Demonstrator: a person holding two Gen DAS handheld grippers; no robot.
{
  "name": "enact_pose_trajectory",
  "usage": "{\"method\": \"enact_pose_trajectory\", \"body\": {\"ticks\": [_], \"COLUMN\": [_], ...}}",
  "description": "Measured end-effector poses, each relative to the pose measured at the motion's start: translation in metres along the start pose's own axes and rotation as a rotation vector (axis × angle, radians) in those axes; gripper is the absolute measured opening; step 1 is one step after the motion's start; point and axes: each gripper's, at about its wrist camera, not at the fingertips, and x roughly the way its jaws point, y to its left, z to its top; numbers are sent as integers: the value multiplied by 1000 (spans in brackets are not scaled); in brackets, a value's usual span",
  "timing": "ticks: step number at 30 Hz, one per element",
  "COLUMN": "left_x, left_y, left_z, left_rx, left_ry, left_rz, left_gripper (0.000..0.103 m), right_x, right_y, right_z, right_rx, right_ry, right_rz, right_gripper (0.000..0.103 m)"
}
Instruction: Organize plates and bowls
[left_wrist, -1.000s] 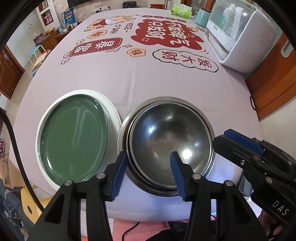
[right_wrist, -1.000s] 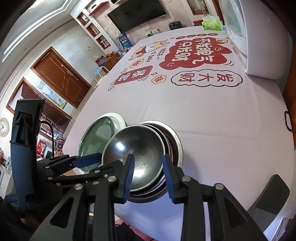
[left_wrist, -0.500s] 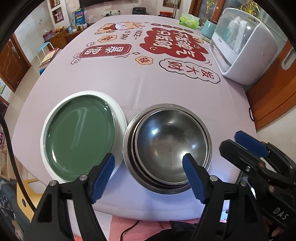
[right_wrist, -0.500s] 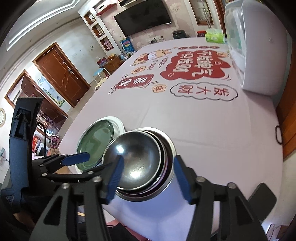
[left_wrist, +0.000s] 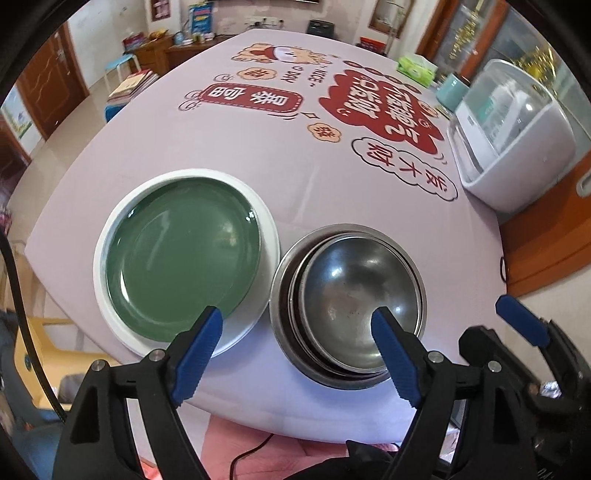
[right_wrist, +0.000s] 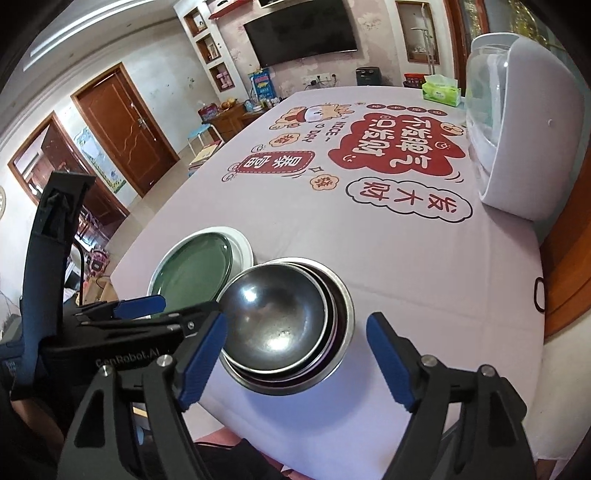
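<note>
A green plate (left_wrist: 184, 254) lies on a larger white plate (left_wrist: 271, 236) near the table's front edge; the pair also shows in the right wrist view (right_wrist: 195, 266). Right beside it stands a nested stack of steel bowls (left_wrist: 351, 295), also in the right wrist view (right_wrist: 280, 321). My left gripper (left_wrist: 295, 354) is open and empty, held above and short of the dishes. My right gripper (right_wrist: 295, 354) is open and empty, just in front of the bowl stack. The right gripper also shows at the right of the left wrist view (left_wrist: 524, 332).
The table has a pale cloth (left_wrist: 229, 147) with red printed designs. A white domed appliance (left_wrist: 517, 140) stands at the right edge, with a tissue box (right_wrist: 441, 90) and a teal cup (left_wrist: 452, 90) behind it. The table's front edge lies just below the dishes.
Both grippers have opened wide and drawn back and up from the bowl stack. The bowls and plates have stayed in place.
</note>
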Motion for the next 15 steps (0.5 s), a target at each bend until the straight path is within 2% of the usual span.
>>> {"method": "enact_pose_trajectory", "body": {"ticks": [9, 15], "left_x": [16, 37], "left_y": [16, 27], "left_z": [-8, -17], "left_rx": [-148, -281], "left_ry": [75, 159], "left_rz": [-8, -55], "left_gripper": [83, 83], "right_x": [10, 21], "right_y": [1, -4], "right_z": [1, 4], "right_rx": [-32, -52], "right_ry": [48, 96], "right_rz": [7, 16], "right_gripper": [79, 79]}}
